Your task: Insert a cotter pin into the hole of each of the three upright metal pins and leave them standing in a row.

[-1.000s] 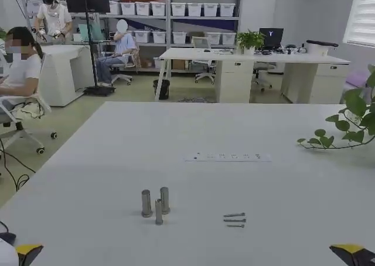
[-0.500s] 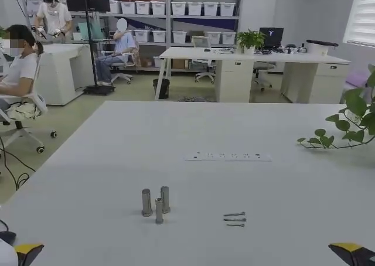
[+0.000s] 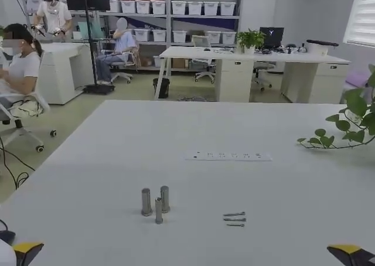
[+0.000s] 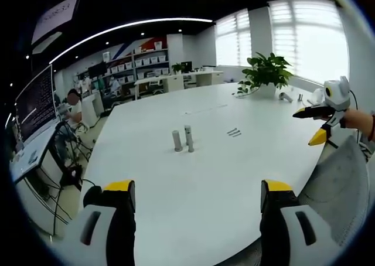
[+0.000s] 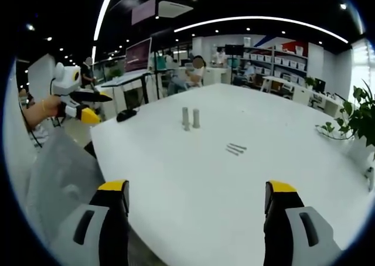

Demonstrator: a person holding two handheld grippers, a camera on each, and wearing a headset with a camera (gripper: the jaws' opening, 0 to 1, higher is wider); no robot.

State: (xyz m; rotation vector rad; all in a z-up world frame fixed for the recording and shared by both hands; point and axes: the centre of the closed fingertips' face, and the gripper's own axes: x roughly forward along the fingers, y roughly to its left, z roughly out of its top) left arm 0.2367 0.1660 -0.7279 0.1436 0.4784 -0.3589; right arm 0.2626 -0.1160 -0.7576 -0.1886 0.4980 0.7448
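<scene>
Metal pins [image 3: 156, 201] and cotter pins [image 3: 235, 219] sit on our white table [image 3: 246, 131], both claws wide.
We hold the left gripper [image 4: 196, 191] and right gripper [image 5: 196, 191] by the near edge, jaws far apart and empty; the head view cuts off all but their yellow tips. Three metal pins stand clustered, with the cotter pins lying apart to their right. We cannot make out the pins' holes.

Head view: high above near edge of table [image 3: 246, 131], facing forward and down, office room beyond. Metal pins [image 3: 156, 203] at 7 o'clock of centre, mid-range; cotter pins [image 3: 234, 219] at 5 o'clock.

Left gripper view: low, off near-left edge, looking across table. Metal pins near 12 o'clock, not close; right gripper [image 4: 307, 127] at 3 o'clock.

Right gripper view: low, off near-right edge, mirrored angle; left gripper [image 5: 101, 106] at 9 o'clock.

All three views share metal pins, cotter pins, table.
</scene>
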